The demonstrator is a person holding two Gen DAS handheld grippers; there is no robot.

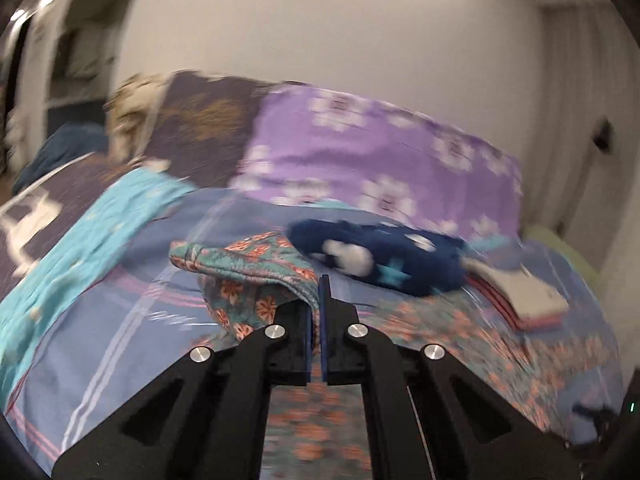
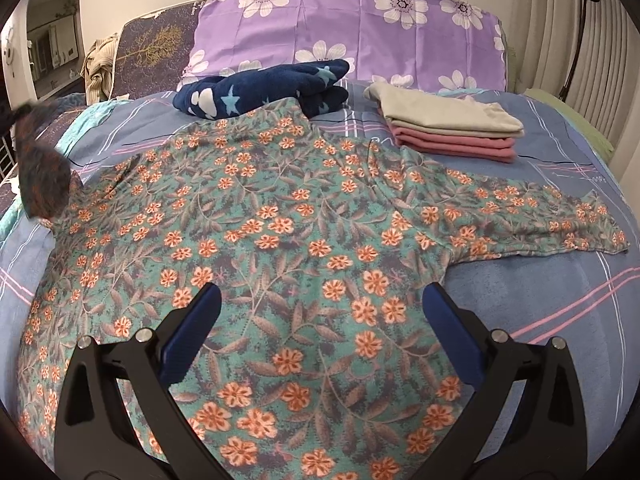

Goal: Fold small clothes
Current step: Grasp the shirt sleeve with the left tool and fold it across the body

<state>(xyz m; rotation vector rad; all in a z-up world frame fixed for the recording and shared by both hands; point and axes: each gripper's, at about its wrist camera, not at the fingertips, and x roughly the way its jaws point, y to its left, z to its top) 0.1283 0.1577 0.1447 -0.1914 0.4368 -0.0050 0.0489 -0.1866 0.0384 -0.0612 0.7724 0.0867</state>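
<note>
Pinching tight, my left gripper [image 1: 319, 312] holds a fold of the flowery shirt [image 2: 280, 232] up off the bed [image 2: 560, 280]. My right gripper [image 2: 320, 312] is spread wide above the shirt, holding nothing. The shirt is thin and soft, lying flat with one sleeve out. Behind it sit a fuzzy blue star blanket [image 2: 264, 88] and a neat folded stack [image 2: 448, 128].

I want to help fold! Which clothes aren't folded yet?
The flowery teal shirt. It lies spread out flat, while the grey and pink clothes sit stacked.
</note>
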